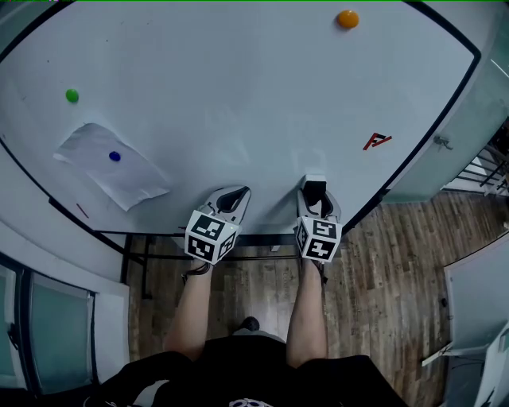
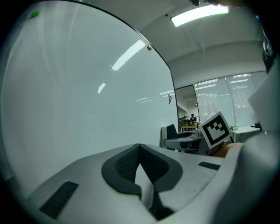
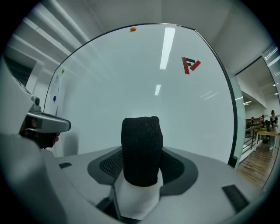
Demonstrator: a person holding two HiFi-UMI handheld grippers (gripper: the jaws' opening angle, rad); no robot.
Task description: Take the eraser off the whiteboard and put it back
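The eraser [image 1: 315, 189], a white block with a black felt face, sits between the jaws of my right gripper [image 1: 316, 203], which is shut on it just in front of the whiteboard [image 1: 238, 79] near its lower edge. In the right gripper view the eraser [image 3: 140, 135] stands upright in my right gripper [image 3: 142, 154], felt side up, with the whiteboard [image 3: 131, 87] close behind it. My left gripper [image 1: 231, 199] hovers beside it to the left, pointing at the board. In the left gripper view my left gripper [image 2: 139, 146] has its pads meeting at the tip, with nothing held.
On the board are an orange magnet [image 1: 347, 19], a green magnet [image 1: 72, 95], a sheet of paper [image 1: 111, 165] pinned by a blue magnet [image 1: 115, 156], and a red logo [image 1: 376, 141]. Wooden floor [image 1: 398, 262] lies below, with office desks to the right.
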